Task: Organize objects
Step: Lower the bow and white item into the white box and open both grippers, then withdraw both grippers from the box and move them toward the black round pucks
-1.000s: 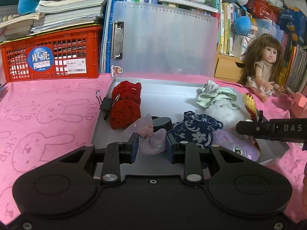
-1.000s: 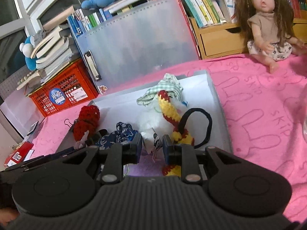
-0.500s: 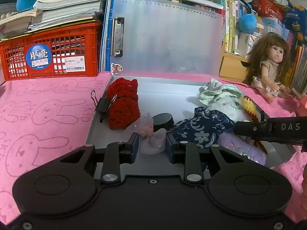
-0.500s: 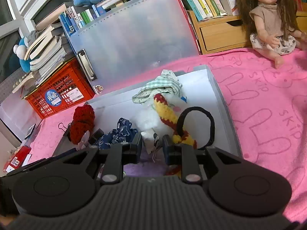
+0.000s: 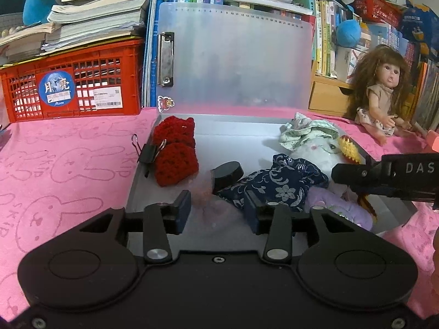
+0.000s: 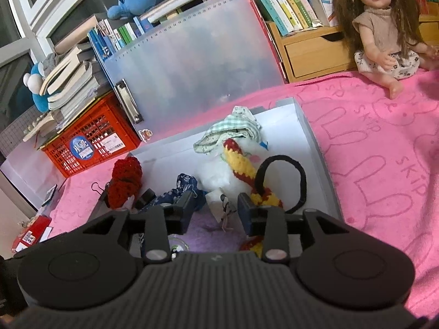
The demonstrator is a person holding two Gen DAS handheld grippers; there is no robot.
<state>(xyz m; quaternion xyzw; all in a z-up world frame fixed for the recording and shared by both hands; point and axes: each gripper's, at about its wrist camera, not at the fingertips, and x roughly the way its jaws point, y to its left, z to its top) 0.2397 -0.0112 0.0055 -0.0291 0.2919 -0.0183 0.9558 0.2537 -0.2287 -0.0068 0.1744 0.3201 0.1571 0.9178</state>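
In the left wrist view my left gripper [image 5: 216,211] hangs over the near end of the grey tray [image 5: 247,142]. Its jaws are opening, and a blurred pink-lilac cloth piece [image 5: 208,205] lies loose between them, touching neither pad. Beyond it sit a black round lid [image 5: 229,172], a navy floral pouch [image 5: 277,186] and red crochet pieces [image 5: 175,161]. My right gripper [image 6: 215,211] is also opening over the tray. A white tag [image 6: 219,205] on a purple plush [image 6: 205,233] lies free between its pads. A yellow-red crochet scarf [image 6: 241,161] and a black hairband [image 6: 299,172] lie just ahead.
A clear clipboard [image 5: 233,60] stands upright behind the tray, with a red crate [image 5: 74,85] of books to its left. A doll [image 6: 384,27] sits at the back right on the pink bunny-print cloth [image 6: 384,164]. A binder clip [image 5: 149,153] grips the tray's left rim.
Both grippers' jaws have parted. The left has let go of the pink-lilac cloth piece, and the right has let go of the plush's white tag. Neither hand has shifted much.
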